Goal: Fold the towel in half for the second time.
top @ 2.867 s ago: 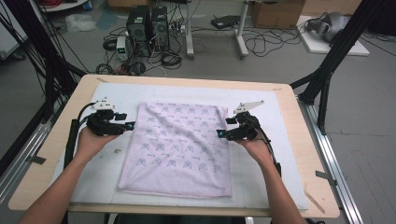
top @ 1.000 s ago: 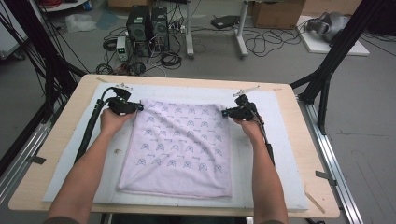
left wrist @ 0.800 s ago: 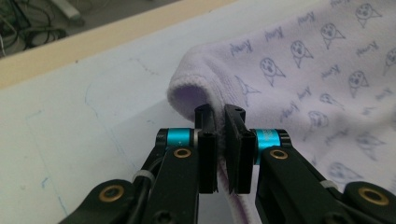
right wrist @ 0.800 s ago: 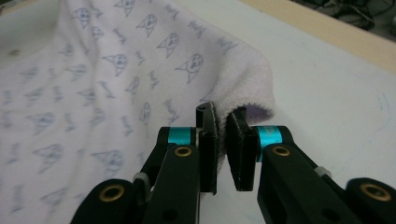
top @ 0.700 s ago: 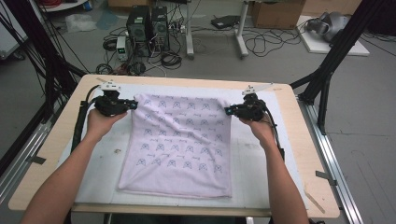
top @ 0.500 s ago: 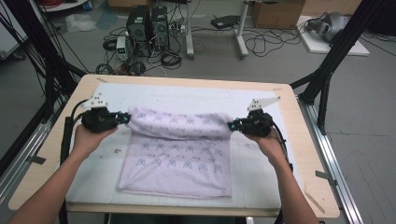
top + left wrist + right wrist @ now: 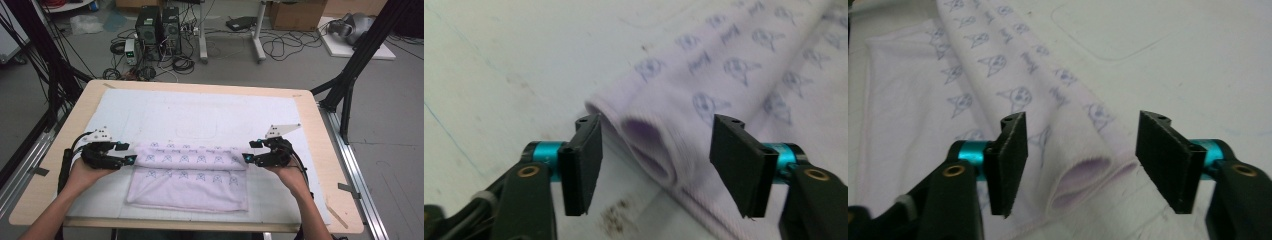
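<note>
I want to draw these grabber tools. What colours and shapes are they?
Each gripper is black. The left gripper and the right gripper both have two flat, square black pads on shiny turquoise pins with brass-coloured screws. On top sits a pale three-cornered plate, and a black cable trails back. No sleeves show on the forearms.

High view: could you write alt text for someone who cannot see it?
A person at a table has a folded lilac printed towel lying on a white mat. The left gripper and right gripper, jaws open, sit at the two ends of the towel's rolled far edge.
</note>
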Demonstrator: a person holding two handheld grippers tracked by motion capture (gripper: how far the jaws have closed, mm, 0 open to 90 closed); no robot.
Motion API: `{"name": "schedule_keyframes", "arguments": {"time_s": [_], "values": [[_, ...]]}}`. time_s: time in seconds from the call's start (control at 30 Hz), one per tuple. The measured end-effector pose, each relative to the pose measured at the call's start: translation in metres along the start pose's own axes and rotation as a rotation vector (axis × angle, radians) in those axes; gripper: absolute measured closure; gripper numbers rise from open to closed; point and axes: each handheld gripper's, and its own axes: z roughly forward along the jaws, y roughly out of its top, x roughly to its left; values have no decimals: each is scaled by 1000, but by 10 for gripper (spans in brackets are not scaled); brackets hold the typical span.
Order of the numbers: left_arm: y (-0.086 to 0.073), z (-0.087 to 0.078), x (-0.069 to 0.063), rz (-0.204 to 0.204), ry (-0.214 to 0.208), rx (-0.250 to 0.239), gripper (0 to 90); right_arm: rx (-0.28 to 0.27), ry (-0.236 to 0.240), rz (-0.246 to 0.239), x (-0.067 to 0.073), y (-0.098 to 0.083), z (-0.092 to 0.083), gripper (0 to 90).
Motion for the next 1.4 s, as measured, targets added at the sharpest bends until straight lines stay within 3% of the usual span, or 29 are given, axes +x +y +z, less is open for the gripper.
{"name": "schedule_keyframes", "arguments": {"time_s": [0.13,0.17,0.2,0.27,0.3,0.33,0.5,0.63,0.67,0.7,0.77,0.83,0.9,0.97,1.07,1.13,1.2,1.27,1.33,1.4], "values": [[9,15,1,-11,-16,33,364,35,34,8,-8,4,21,363],[8,18,0,4,-40,48,446,49,56,19,-10,3,26,413],[7,19,-2,31,-59,62,610,65,81,24,-11,1,30,491],[5,20,-7,58,-75,62,814,113,139,15,-9,-1,35,728],[5,18,-9,66,-80,56,840,128,148,-4,-6,-1,34,810],[4,14,-11,76,-76,42,851,129,157,-24,-3,0,33,835],[3,-15,-20,77,-83,-39,858,45,119,-110,20,12,6,847],[-10,-41,-40,107,-126,-65,855,9,156,-145,42,5,-16,840],[-15,-44,-45,109,-146,-63,835,-6,180,-146,48,0,-20,797],[-18,-46,-49,116,-149,-58,750,-13,200,-134,53,-6,-22,727],[-23,-44,-56,109,-145,-32,554,-20,210,-110,58,-15,-24,685],[-25,-38,-59,111,-159,-7,470,-4,202,-104,61,-22,-18,647],[-26,-29,-63,123,-169,17,467,15,202,-115,63,-25,-10,618],[-29,-20,-66,129,-180,45,485,31,224,-104,66,-30,0,601],[-35,-11,-73,152,-209,83,592,59,246,-118,74,-39,11,595],[-39,-7,-75,150,-205,108,616,78,259,-115,77,-44,15,601],[-45,-6,-76,152,-198,123,628,106,275,-105,78,-47,18,630],[-50,-6,-78,152,-197,122,674,144,263,-124,81,-51,18,687],[-54,-9,-79,173,-209,117,827,151,268,-126,84,-56,18,779],[-54,-11,-80,175,-208,112,862,152,289,-133,86,-57,16,807]]}}
